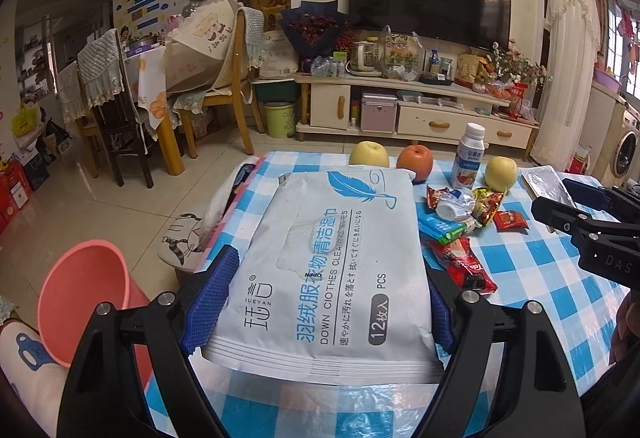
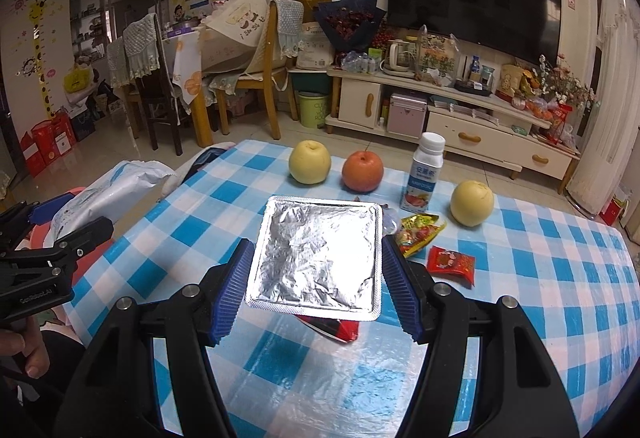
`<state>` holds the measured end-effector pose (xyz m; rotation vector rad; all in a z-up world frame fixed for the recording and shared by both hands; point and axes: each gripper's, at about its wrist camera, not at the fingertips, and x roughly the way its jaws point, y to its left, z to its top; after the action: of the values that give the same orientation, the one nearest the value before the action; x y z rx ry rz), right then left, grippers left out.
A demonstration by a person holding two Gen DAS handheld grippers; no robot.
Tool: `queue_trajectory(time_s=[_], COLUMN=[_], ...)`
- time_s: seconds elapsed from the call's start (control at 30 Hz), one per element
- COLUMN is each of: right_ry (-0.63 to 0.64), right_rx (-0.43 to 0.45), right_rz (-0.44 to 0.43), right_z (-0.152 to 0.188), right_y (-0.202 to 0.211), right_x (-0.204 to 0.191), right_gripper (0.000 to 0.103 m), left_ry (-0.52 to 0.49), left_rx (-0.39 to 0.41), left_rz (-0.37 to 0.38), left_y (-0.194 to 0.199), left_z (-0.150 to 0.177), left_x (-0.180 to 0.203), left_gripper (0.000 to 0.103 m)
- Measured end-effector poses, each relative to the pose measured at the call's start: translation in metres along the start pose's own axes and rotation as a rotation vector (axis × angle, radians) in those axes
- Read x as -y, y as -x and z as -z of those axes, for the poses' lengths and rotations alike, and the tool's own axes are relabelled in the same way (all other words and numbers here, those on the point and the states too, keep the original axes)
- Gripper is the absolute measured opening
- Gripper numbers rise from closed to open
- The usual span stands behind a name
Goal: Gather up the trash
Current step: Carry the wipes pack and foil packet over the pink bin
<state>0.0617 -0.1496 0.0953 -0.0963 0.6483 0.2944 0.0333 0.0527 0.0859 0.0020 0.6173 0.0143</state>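
Left gripper [image 1: 320, 302] pinches white wipes pack [image 1: 332, 270] by both side edges, centre frame | right gripper [image 2: 316, 290] clamps foil tray [image 2: 316, 258] likewise, lifted over checked tablecloth [image 2: 560, 278] | pink bin [image 1: 84, 290] lower left | loose wrappers [image 1: 468, 234] right of pack, before fruit [image 2: 362, 171]
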Motion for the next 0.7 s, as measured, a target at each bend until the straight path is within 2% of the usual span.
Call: queue_trajectory(time_s=[0.7], right_ry=[0.097], right_rx=[0.016], right_rz=[-0.134], right_z=[-0.035], right_y=[-0.018], right_x=[-0.093], right_gripper=[0.065], left_ry=[0.081], left_rx=[0.016], left_rz=[-0.101], left_y=[0.017], left_z=[0.001], left_x=[-0.079], left_gripper=[0.082])
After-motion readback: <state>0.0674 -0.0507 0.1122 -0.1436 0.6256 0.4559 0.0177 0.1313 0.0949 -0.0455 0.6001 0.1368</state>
